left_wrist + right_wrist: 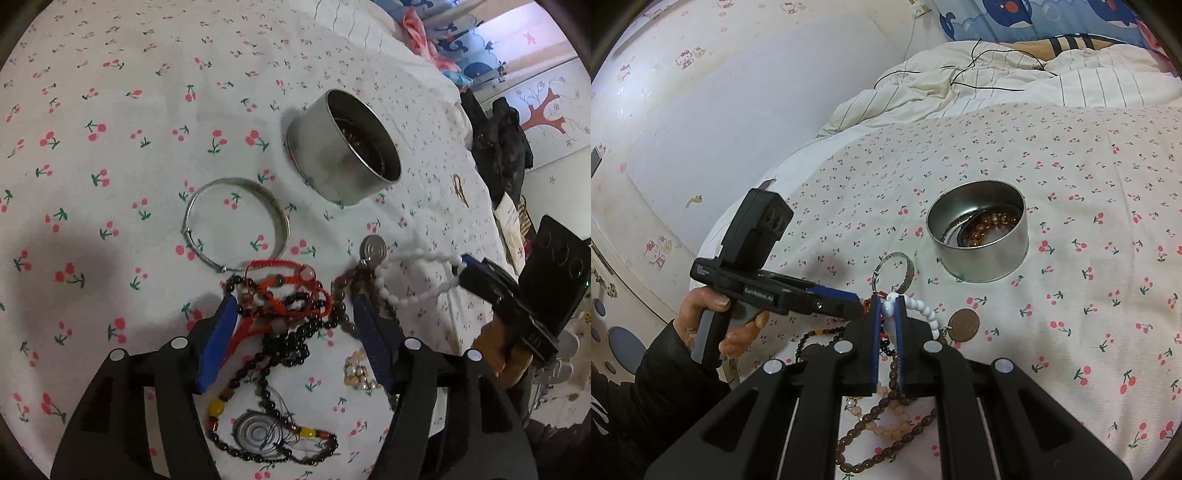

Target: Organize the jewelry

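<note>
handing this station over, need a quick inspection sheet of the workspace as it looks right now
surface: bed sheet with cherry print, mostly bare.
job's things: metal tin upright, beads already inside; silver bangle flat beside it; white bead bracelet; tangled pile of red cord and dark beads.
clutter: coin pendant and a pale bead strand by the pile.
grippers: left gripper open, straddling the tangle; right gripper shut on the white bead bracelet.
cables: thin black cable over the rumpled duvet.
surroundings: wall with cartoon stickers, blue curtain.
</note>
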